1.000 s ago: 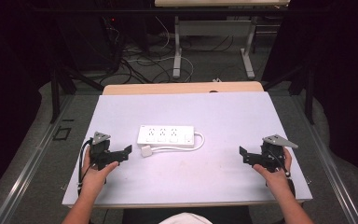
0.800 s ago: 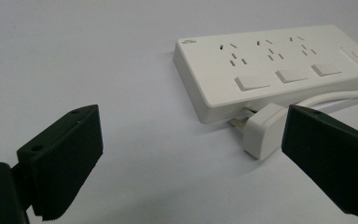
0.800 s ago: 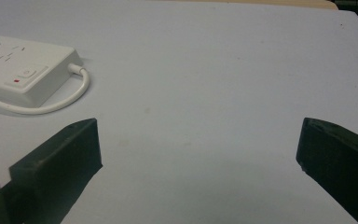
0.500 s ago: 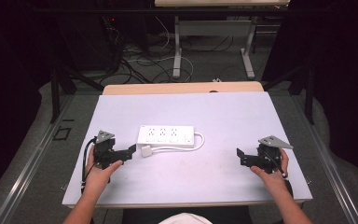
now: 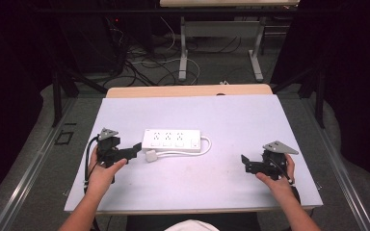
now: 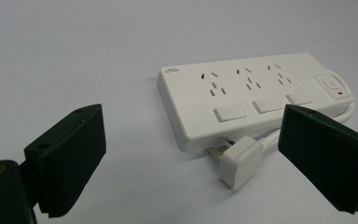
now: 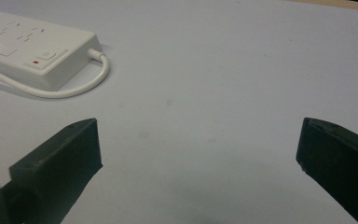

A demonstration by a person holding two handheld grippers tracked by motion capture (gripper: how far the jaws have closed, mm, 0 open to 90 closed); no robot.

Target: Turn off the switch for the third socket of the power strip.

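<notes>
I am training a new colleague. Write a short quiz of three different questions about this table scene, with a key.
1. True or false: the plug is pushed into a socket of the power strip.
2. Which gripper is nearer to the plug? A) the left gripper B) the right gripper
3. Fill in: the cord leaves the power strip at the end that has the ____.

Key
1. False. The plug lies loose on the table, beside the strip.
2. A. The plug sits between its open jaws' line of view.
3. Switch, with a small red mark next to it.
</notes>
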